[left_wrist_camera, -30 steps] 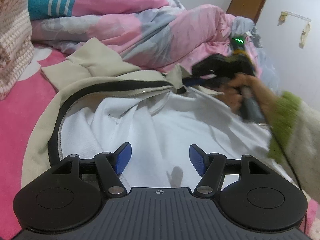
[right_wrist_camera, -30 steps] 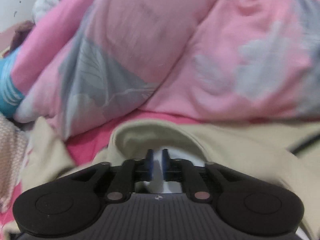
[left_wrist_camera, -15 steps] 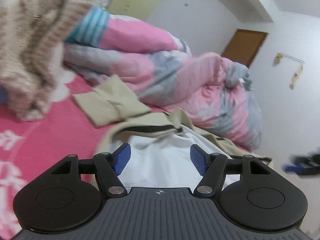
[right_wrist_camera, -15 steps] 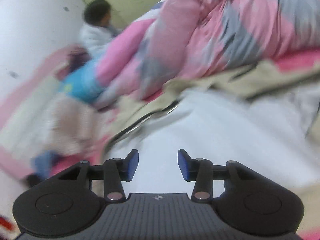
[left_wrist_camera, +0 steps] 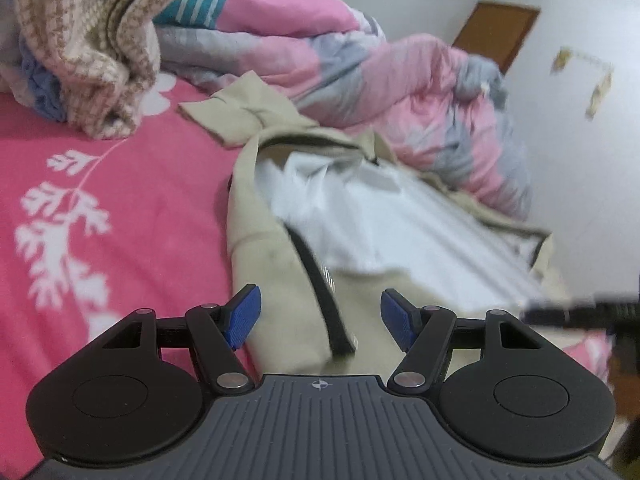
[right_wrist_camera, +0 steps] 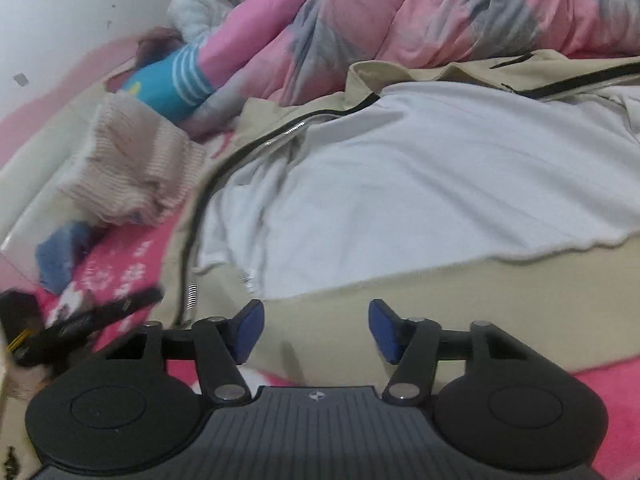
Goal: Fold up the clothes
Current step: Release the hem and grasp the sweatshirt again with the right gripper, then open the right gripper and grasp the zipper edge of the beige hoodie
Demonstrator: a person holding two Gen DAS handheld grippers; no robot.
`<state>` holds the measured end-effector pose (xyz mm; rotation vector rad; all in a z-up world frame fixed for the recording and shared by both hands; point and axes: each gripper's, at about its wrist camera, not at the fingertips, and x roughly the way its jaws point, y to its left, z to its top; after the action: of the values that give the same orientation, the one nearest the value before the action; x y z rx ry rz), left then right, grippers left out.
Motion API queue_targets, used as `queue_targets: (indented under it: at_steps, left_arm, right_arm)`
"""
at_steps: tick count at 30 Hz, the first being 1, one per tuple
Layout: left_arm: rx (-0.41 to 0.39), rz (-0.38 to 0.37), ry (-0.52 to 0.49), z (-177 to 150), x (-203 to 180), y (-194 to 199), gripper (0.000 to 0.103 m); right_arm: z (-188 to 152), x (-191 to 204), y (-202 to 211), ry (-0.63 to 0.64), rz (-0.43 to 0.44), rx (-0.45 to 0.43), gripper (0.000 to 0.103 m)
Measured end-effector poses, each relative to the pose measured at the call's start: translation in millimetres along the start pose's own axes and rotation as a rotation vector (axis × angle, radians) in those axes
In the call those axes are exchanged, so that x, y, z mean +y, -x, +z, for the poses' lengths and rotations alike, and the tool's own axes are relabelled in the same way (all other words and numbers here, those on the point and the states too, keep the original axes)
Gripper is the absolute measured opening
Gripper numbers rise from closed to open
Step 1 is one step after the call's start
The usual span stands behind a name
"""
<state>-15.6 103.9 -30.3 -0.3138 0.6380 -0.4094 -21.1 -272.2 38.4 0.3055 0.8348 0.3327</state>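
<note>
A beige zip jacket [left_wrist_camera: 272,264] with a white lining [left_wrist_camera: 400,224] lies spread open on the pink bedsheet [left_wrist_camera: 120,200]. My left gripper [left_wrist_camera: 320,316] hovers open over its near hem and black zipper edge, nothing between its fingers. In the right wrist view the same jacket [right_wrist_camera: 480,300] fills the middle, white lining [right_wrist_camera: 400,184] upward. My right gripper [right_wrist_camera: 316,330] is over the beige hem with its jaws opening and nothing between them. The other gripper shows as a dark blur at the left edge [right_wrist_camera: 80,320].
A pink and grey quilt [left_wrist_camera: 360,64] is heaped along the far side of the bed. A knitted pink-beige sweater [left_wrist_camera: 88,40] lies at the left, with blue cloth [right_wrist_camera: 60,256] beside it. A person [right_wrist_camera: 204,4] sits at the far end. White wall and brown door [left_wrist_camera: 496,32] stand behind.
Both grippers have pulled back from the jacket's collar to its hem. The right gripper, nearly shut on the collar edge a second ago, has let go and opened. The left stayed open.
</note>
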Motion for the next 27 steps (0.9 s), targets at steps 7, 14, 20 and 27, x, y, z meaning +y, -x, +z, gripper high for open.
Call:
queue_targets:
  at_steps: [7,14,20,27]
  left_arm:
    - [-0.008,0.149,-0.127,-22,-20,4,0.067]
    - [0.015,0.255,-0.23,-31,-35,-5,0.067]
    - [0.03,0.287,-0.221,-29,-38,-3,0.067]
    - [0.037,0.309,-0.214,-28,-43,-3,0.067]
  right_arm:
    - [40,-49,-21,-0.034,-0.193,-0.14,0.031]
    - [87,-153,-71,-0.164,-0.292,-0.062,0.0]
    - [131,-173,-67,-0.172,-0.298,-0.111,0.0]
    - [108,-126,-112,-0.006,-0.092,0.146,0.0]
